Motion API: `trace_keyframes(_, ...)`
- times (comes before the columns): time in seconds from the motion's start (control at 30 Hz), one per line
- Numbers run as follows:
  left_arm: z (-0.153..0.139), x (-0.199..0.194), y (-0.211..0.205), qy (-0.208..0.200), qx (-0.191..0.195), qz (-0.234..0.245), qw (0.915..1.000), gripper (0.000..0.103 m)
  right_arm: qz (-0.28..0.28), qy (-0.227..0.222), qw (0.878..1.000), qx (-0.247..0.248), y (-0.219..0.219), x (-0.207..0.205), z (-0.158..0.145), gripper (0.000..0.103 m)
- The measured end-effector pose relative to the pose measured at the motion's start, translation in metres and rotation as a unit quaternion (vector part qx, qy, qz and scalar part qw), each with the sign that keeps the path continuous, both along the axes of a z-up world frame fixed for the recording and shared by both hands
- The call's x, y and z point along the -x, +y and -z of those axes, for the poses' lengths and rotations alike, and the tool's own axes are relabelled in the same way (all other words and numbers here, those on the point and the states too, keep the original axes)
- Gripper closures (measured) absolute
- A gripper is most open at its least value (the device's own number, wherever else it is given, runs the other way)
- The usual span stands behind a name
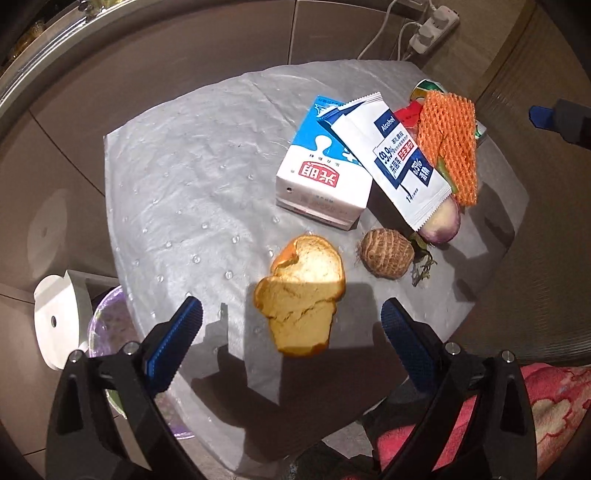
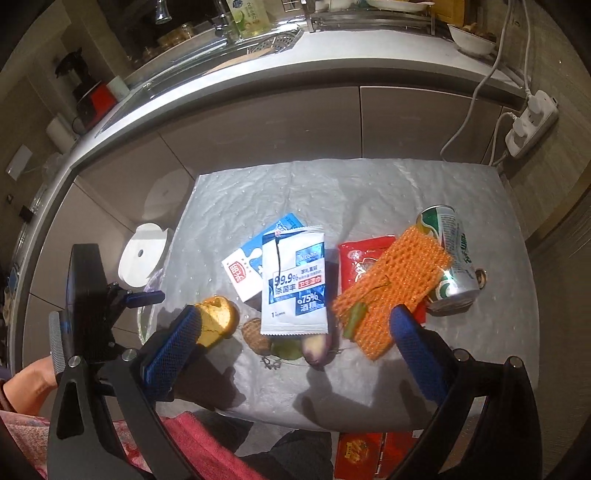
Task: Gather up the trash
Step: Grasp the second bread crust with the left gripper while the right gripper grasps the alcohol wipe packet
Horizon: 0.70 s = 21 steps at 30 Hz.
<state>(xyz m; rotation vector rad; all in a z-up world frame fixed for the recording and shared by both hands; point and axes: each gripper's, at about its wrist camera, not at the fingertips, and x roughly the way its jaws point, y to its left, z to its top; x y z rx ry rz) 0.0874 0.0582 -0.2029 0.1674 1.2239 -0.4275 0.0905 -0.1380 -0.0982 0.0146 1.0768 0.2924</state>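
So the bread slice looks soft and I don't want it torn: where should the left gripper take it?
Come down from above and close the left gripper across the bread slice's crusted long edges; it lies flat, already between the open fingers.

Left wrist view: looked down steeply from above the near edge of the bench (image 1: 155,177), facing the far edge, close over the bread slice (image 1: 301,295).
Left tongs in view: the left tongs (image 1: 291,325) framed the bottom of the picture, fingers wide apart.
Right wrist view: looked down and forward from above the near edge, higher and further back, facing the kitchen counter (image 2: 258,77) beyond the far edge.
Right tongs in view: the right tongs (image 2: 295,328) framed the bottom, fingers wide apart.
Shared ground: both showed the bench top, milk carton (image 1: 321,166), wipes packet (image 1: 399,162), orange foam net (image 1: 448,144), bread slice and power strip (image 1: 432,26).
Cross-sight: the right view caught the left tongs at its left edge.
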Motion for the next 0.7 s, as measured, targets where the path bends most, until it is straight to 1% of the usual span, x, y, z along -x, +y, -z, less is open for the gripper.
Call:
trace_keyframes(0.2,0.017,-0.015,-0.019,0.008,-0.022,0.004,0.9997,0.010,0.000,0.005,1.000,0.001,-0.017,-0.004,0.004,0.002)
trace_keyframes(0.23,0.020,-0.016,-0.021,0.011,-0.026,0.005,0.9996,0.012,0.000,0.006,1.000,-0.001,-0.019,-0.005,0.004,0.002)
trace_keyframes(0.27,0.022,-0.018,-0.021,0.015,-0.028,0.005,0.9995,0.019,0.001,0.006,1.000,-0.002,-0.021,-0.005,0.004,0.002)
trace_keyframes(0.3,0.025,-0.019,-0.021,0.020,-0.028,0.005,0.9994,0.024,0.001,0.005,1.000,-0.004,-0.023,-0.005,0.004,0.002)
trace_keyframes(0.33,0.027,-0.019,-0.021,0.026,-0.027,0.007,0.9993,0.036,0.000,0.004,1.000,-0.004,-0.024,-0.005,0.004,0.002)
trace_keyframes(0.37,0.029,-0.019,-0.020,0.031,-0.028,0.008,0.9991,0.045,0.001,0.003,1.000,-0.004,-0.024,-0.006,0.003,0.002)
trace_keyframes(0.4,0.028,-0.018,-0.019,0.025,-0.029,0.009,0.9992,0.046,0.000,0.003,1.000,-0.005,-0.025,-0.007,0.003,0.002)
trace_keyframes(0.43,0.028,-0.018,-0.018,0.028,-0.028,0.011,0.9992,0.047,0.001,0.002,1.000,-0.007,-0.025,-0.007,0.004,0.002)
trace_keyframes(0.5,0.026,-0.018,-0.016,0.030,-0.019,0.015,0.9993,0.055,0.002,0.004,1.000,-0.013,-0.025,-0.010,0.005,0.002)
trace_keyframes(0.57,0.022,-0.019,-0.013,0.032,-0.011,0.017,0.9993,0.065,0.002,0.004,1.000,-0.017,-0.024,-0.011,0.006,0.002)
trace_keyframes(0.6,0.019,-0.020,-0.012,0.032,-0.006,0.019,0.9993,0.068,0.001,0.005,1.000,-0.019,-0.022,-0.011,0.006,0.002)
trace_keyframes(0.67,0.015,-0.023,-0.006,0.033,-0.001,0.022,0.9992,0.079,-0.002,0.005,1.000,-0.021,-0.019,-0.012,0.009,0.002)
trace_keyframes(0.7,0.012,-0.024,-0.005,0.034,0.002,0.023,0.9992,0.082,-0.004,0.005,1.000,-0.019,-0.017,-0.012,0.010,0.002)
